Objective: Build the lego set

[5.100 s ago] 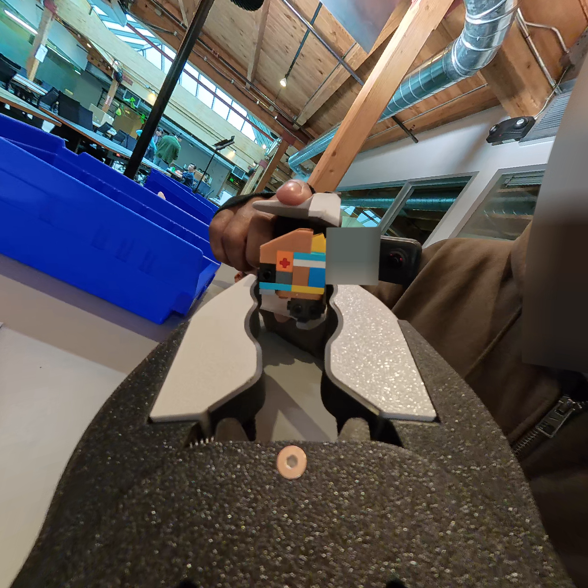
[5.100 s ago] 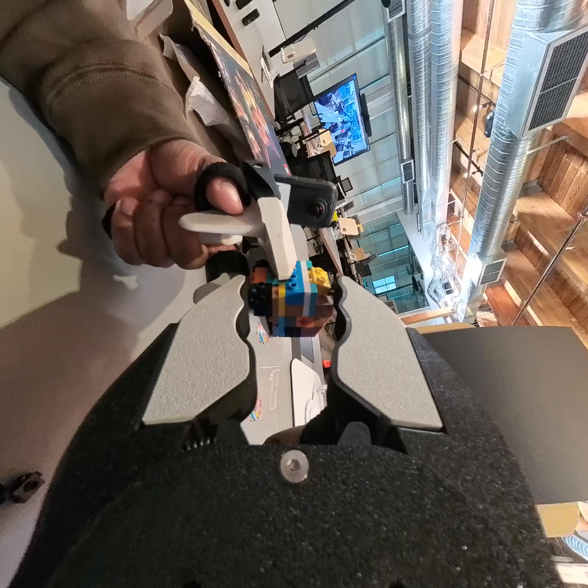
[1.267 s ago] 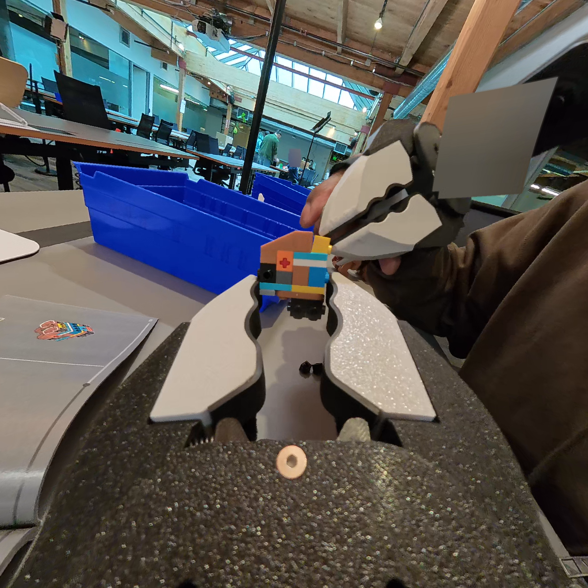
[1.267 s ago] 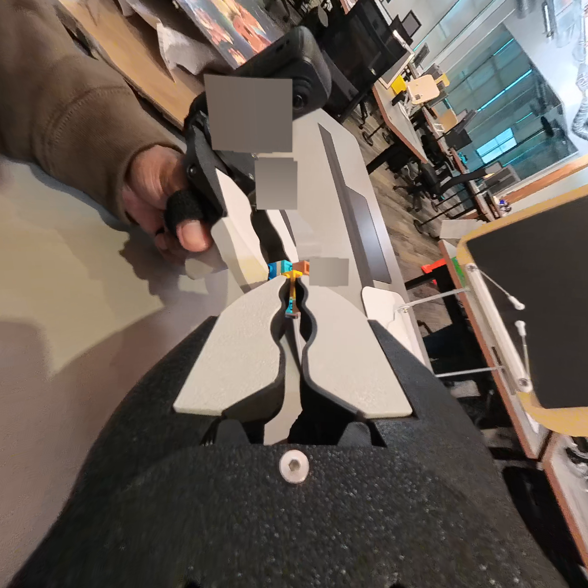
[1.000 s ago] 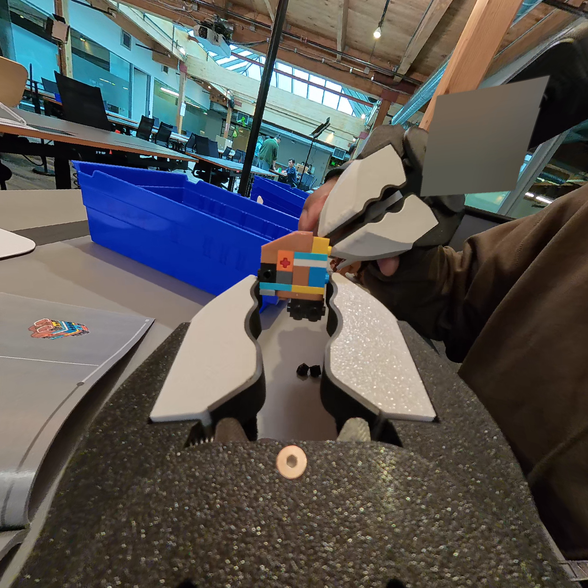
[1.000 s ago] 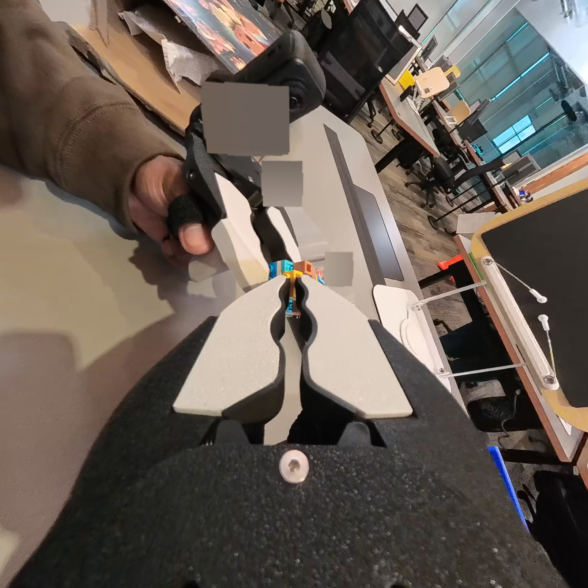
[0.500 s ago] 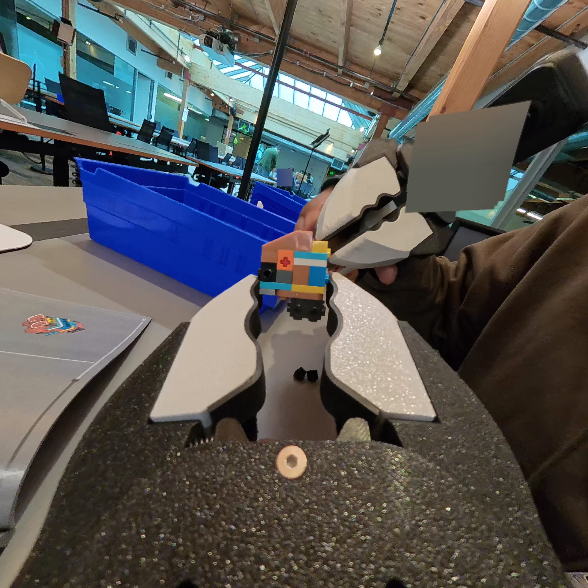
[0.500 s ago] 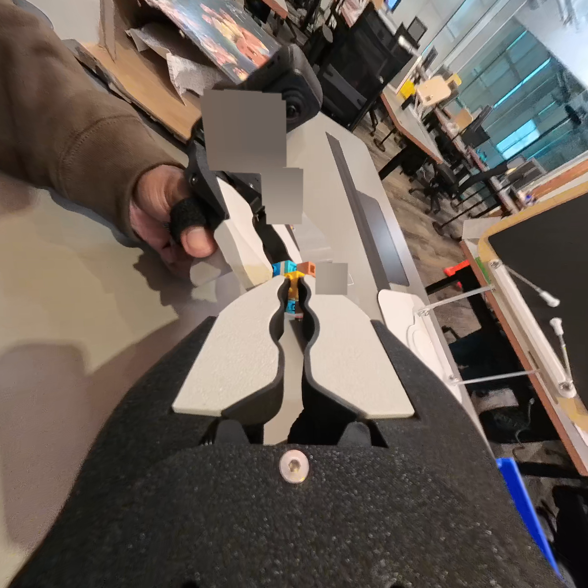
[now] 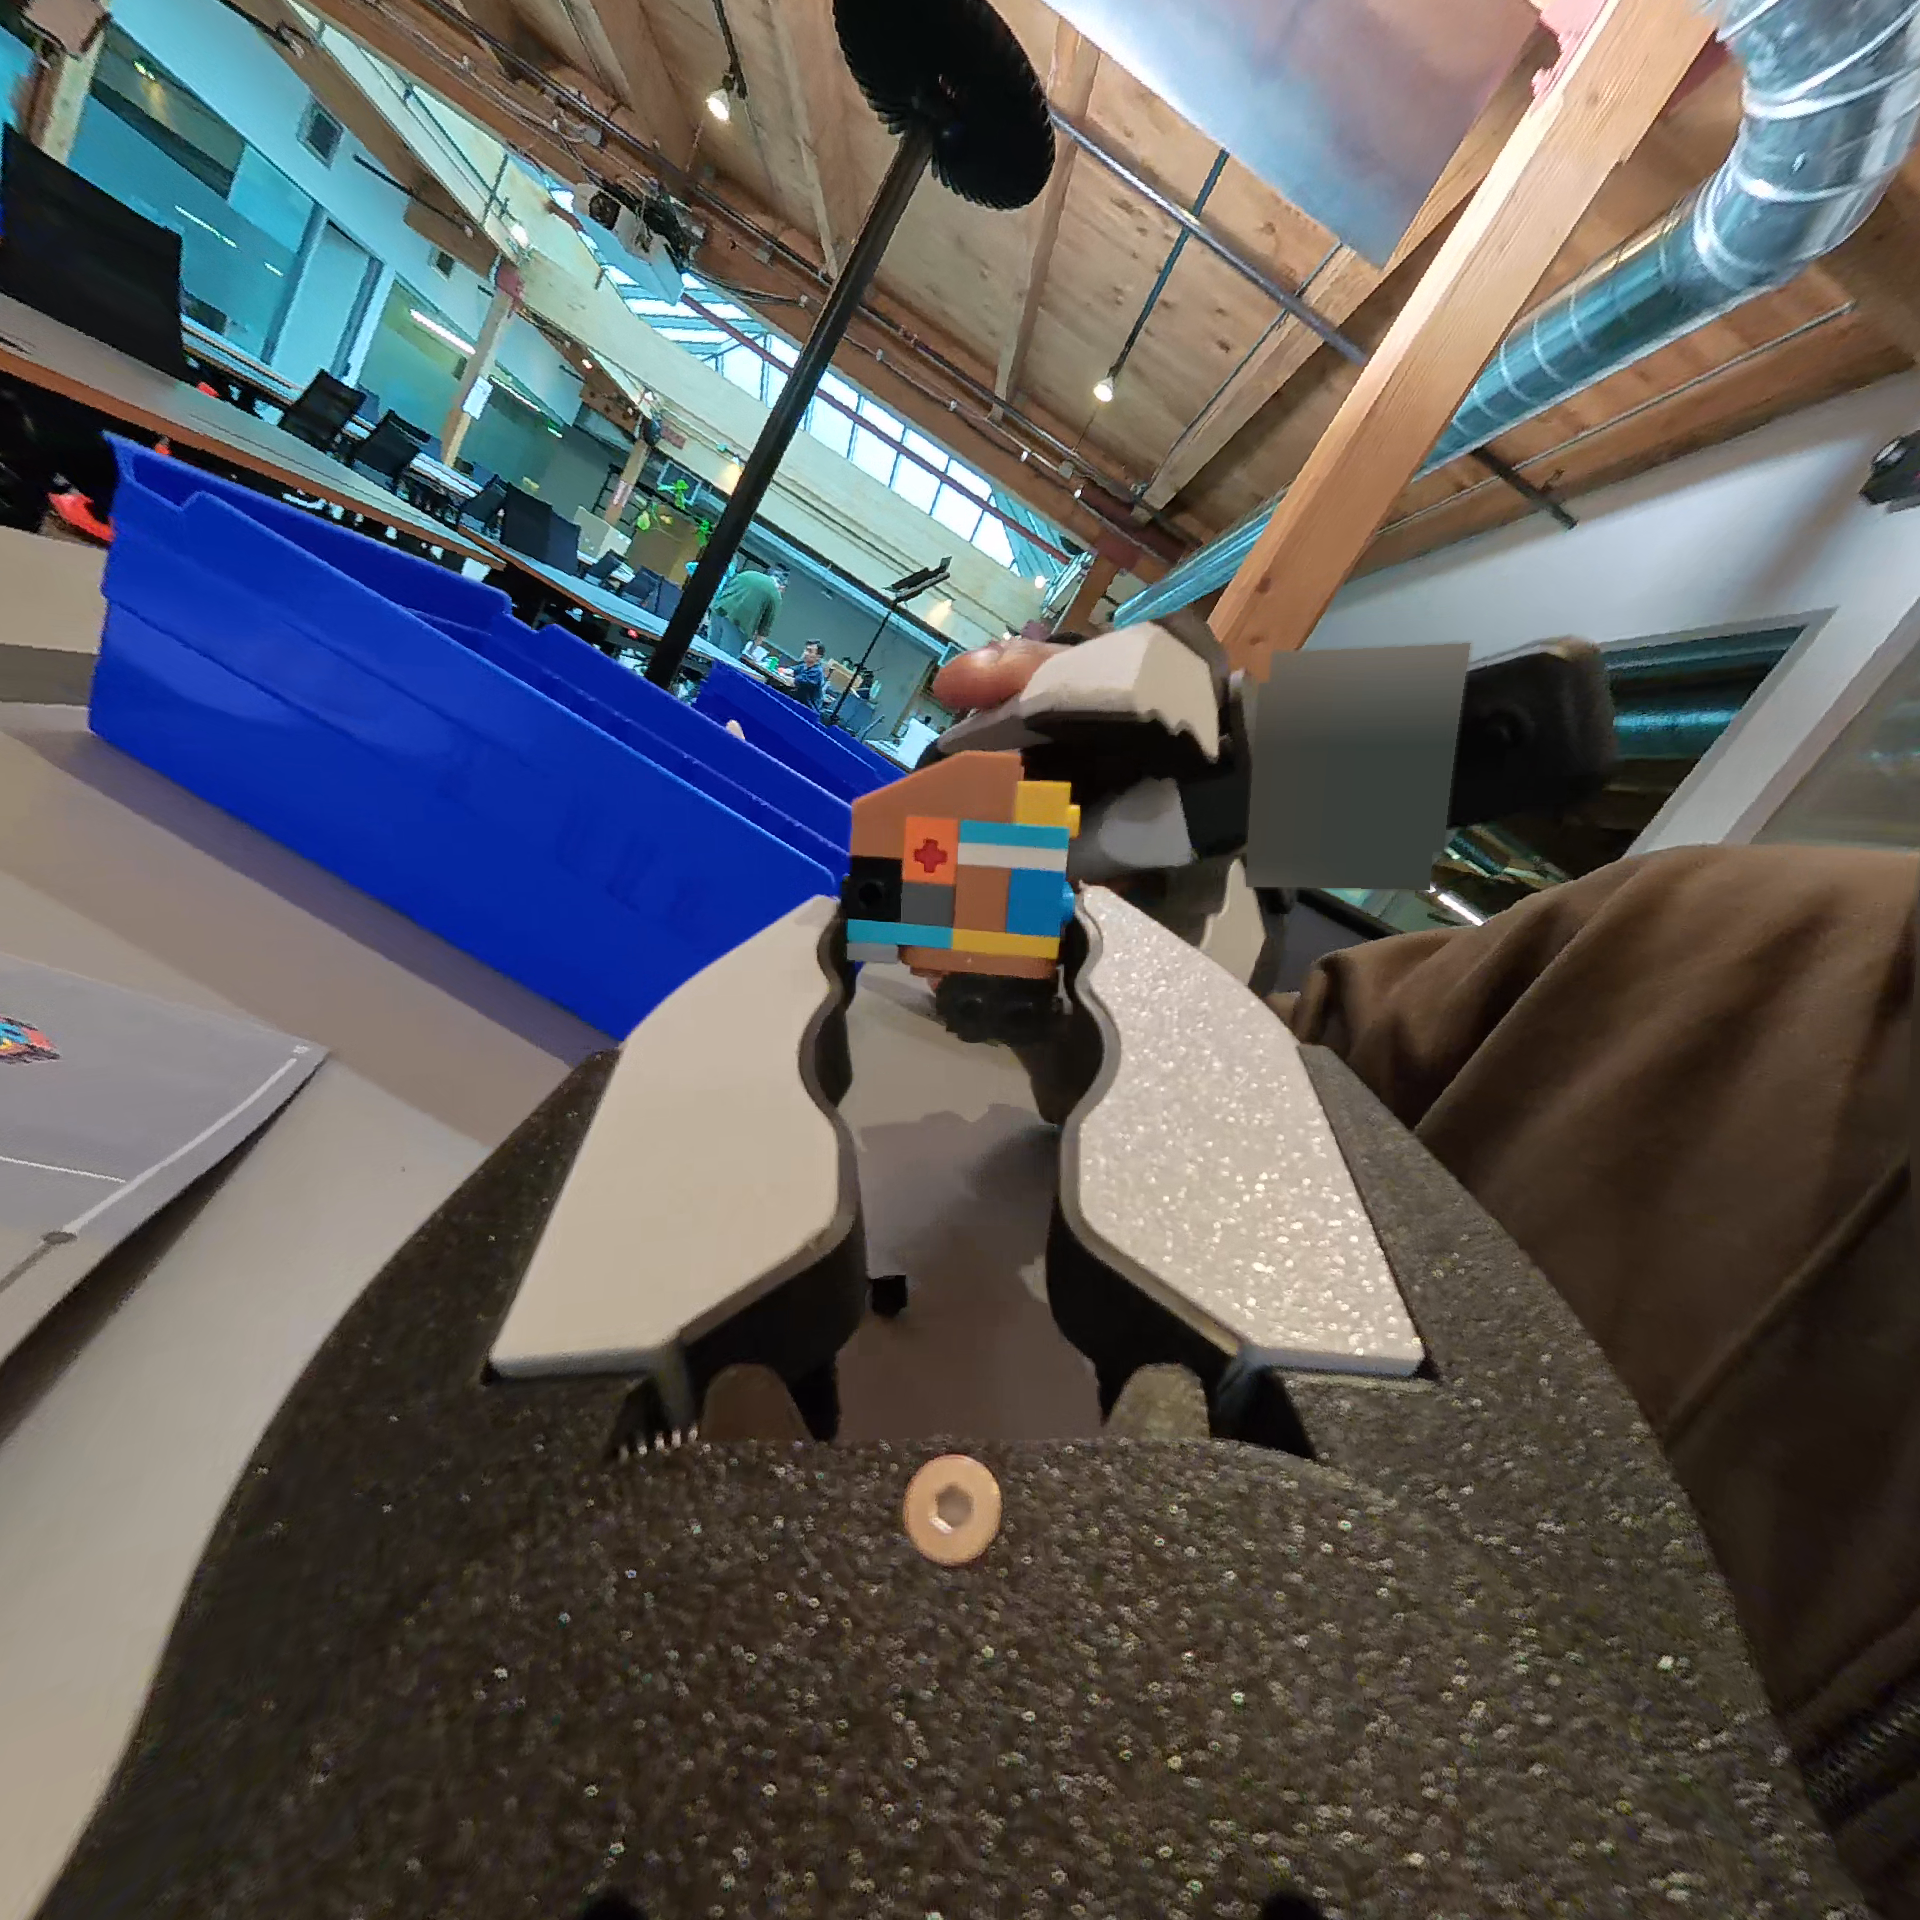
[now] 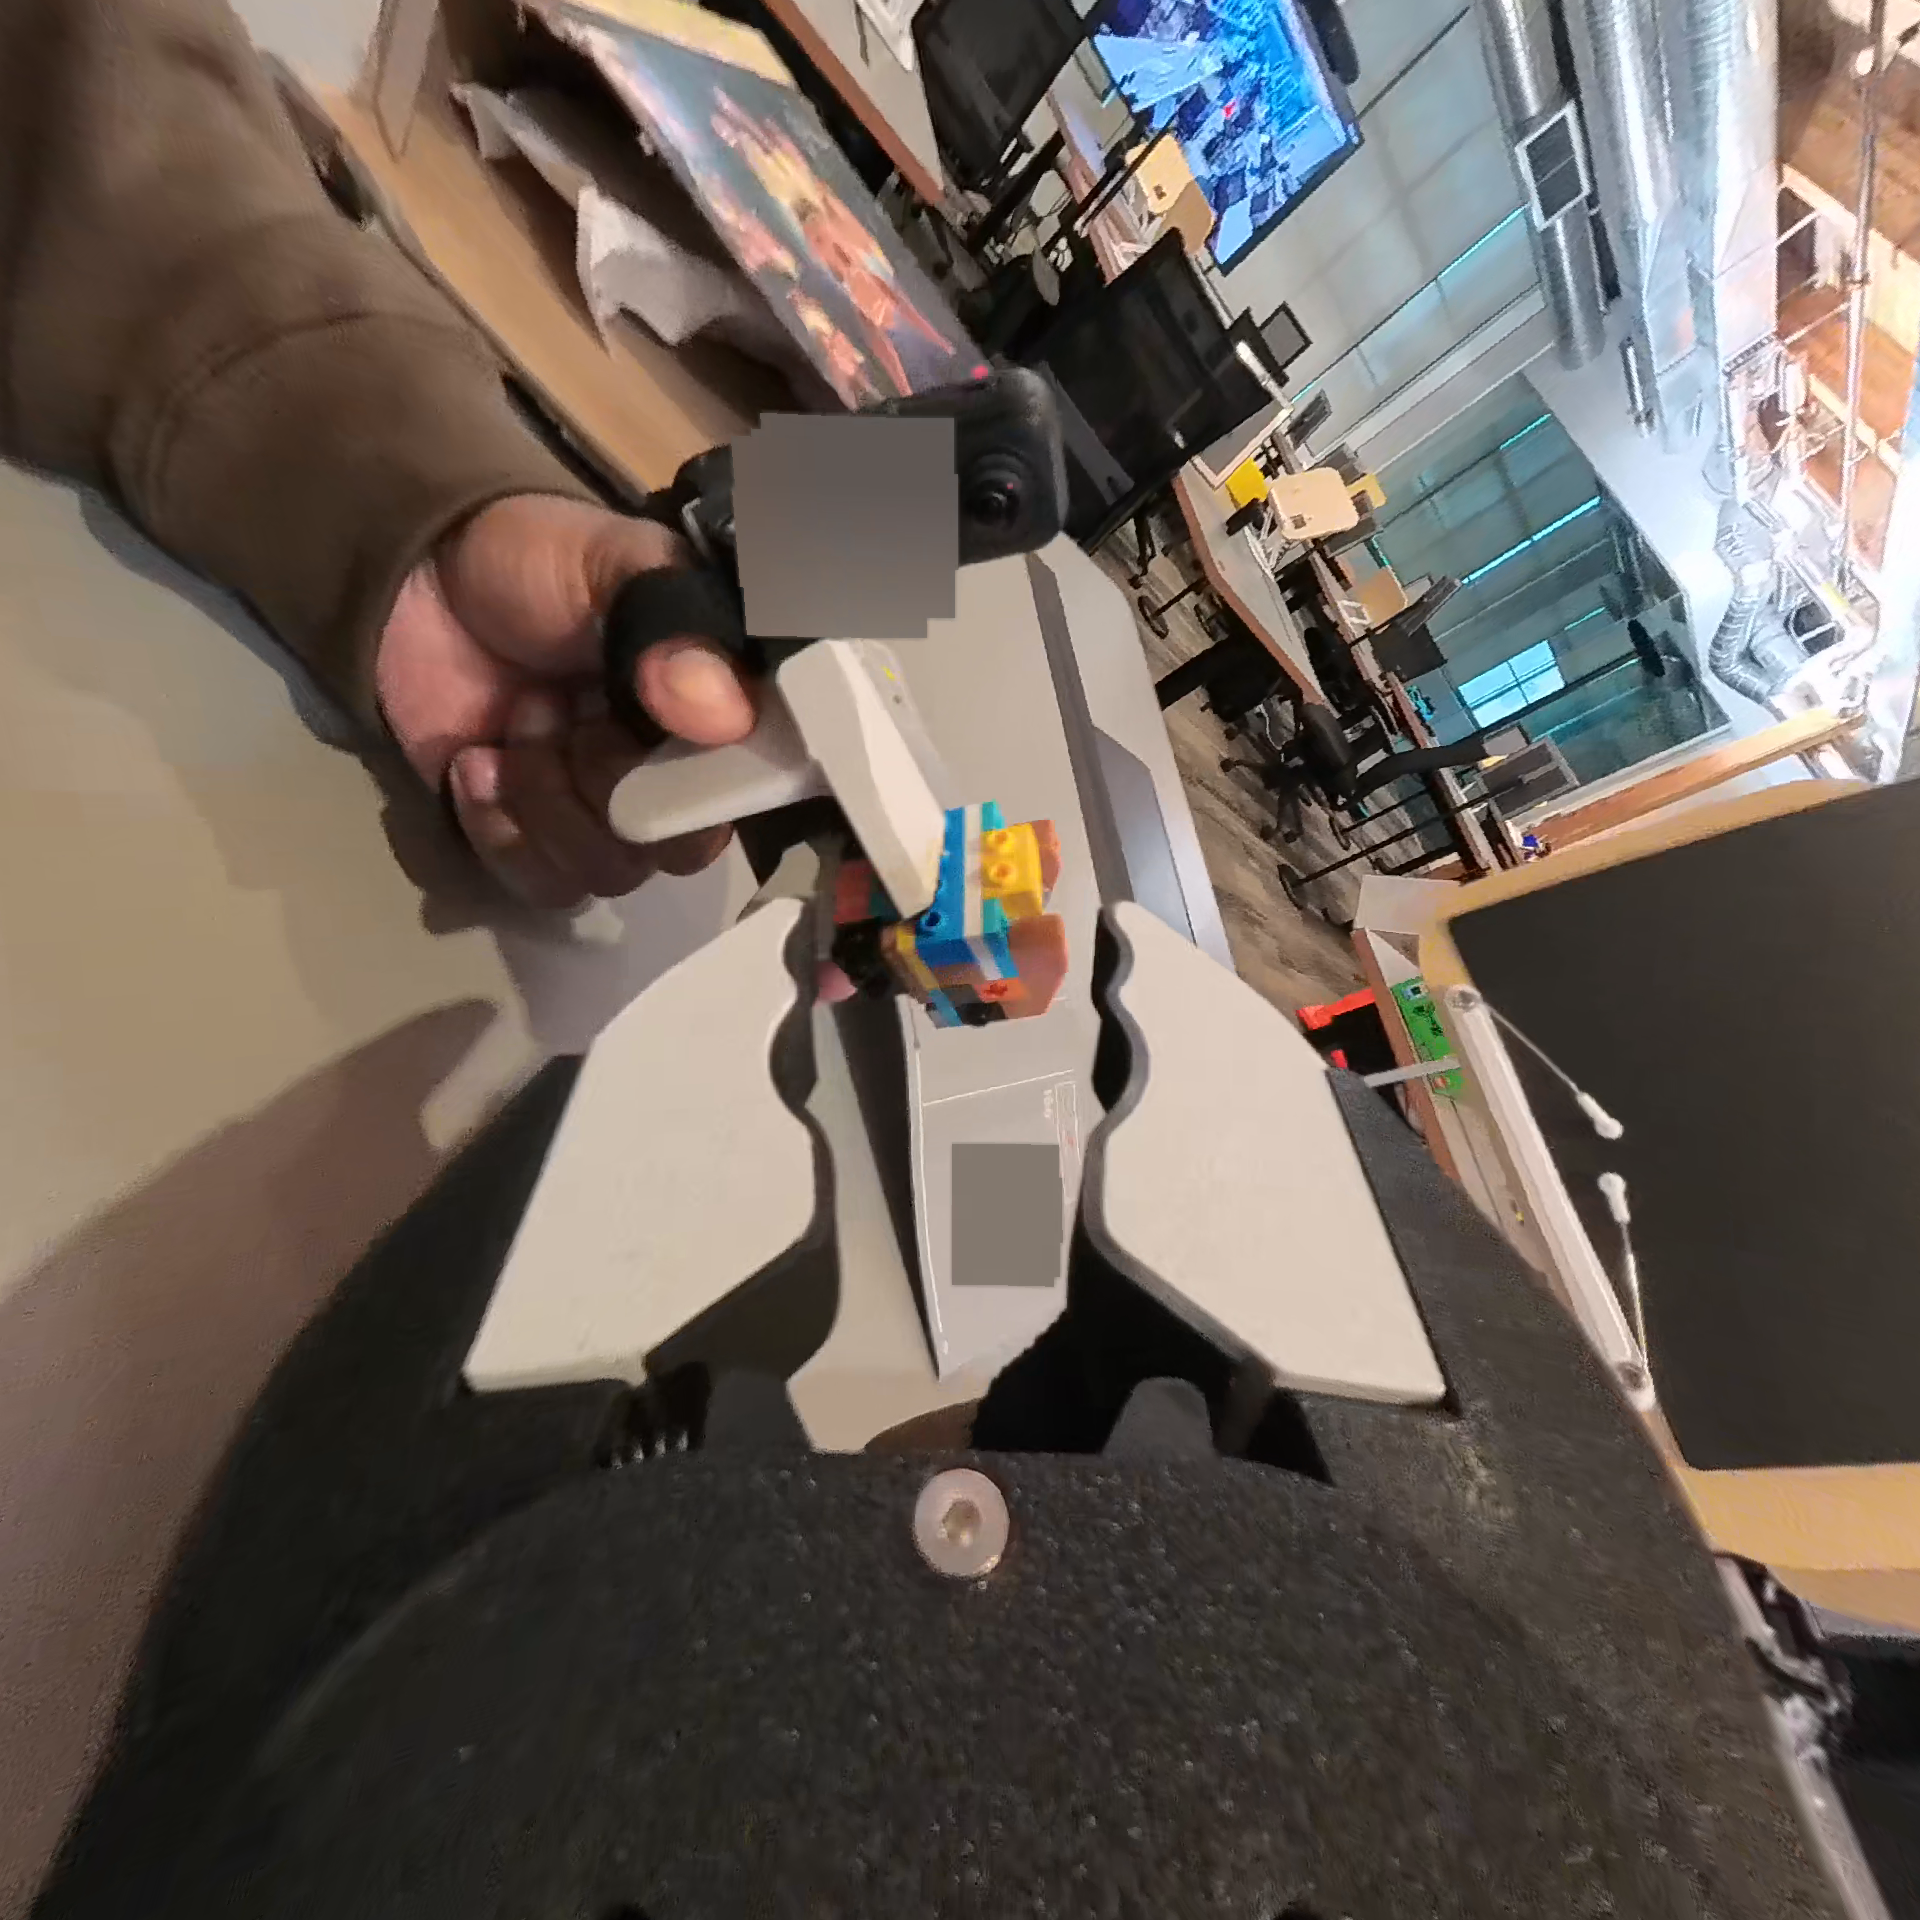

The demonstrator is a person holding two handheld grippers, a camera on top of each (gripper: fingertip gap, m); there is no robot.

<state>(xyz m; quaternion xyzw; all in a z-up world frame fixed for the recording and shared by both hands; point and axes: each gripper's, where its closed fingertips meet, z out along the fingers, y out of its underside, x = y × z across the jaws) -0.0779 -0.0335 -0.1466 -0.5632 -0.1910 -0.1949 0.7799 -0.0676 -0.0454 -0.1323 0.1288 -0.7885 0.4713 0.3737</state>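
1. Left wrist view: grainy black foam covers the body of the left gripper (image 9: 956, 935), and its two flat grey fingers (image 9: 717, 1132) have wavy inner edges. Their tips clamp the lego model (image 9: 961, 883), a blocky build of smooth brown, orange, blue, yellow, white and black bricks with a small red cross on one orange tile. The model sits raised above the grey worktop (image 9: 312, 935). Just behind it is the right gripper (image 9: 1122, 769), its pale fingers spread apart. Glossy blue plastic bins (image 9: 416, 748) stand on the worktop to the left, and a grey printed sheet (image 9: 125, 1122) lies nearer.

2. Right wrist view: the right gripper (image 10: 951, 971) has its grey fingers (image 10: 675, 1174) set wide, with nothing between them. The lego model (image 10: 977, 925) is just beyond the tips, studs showing on its yellow and blue bricks, held by the left gripper (image 10: 883, 821), which a hand (image 10: 540, 717) in a brown sleeve grips. The writing on the sheet below is too small to read.
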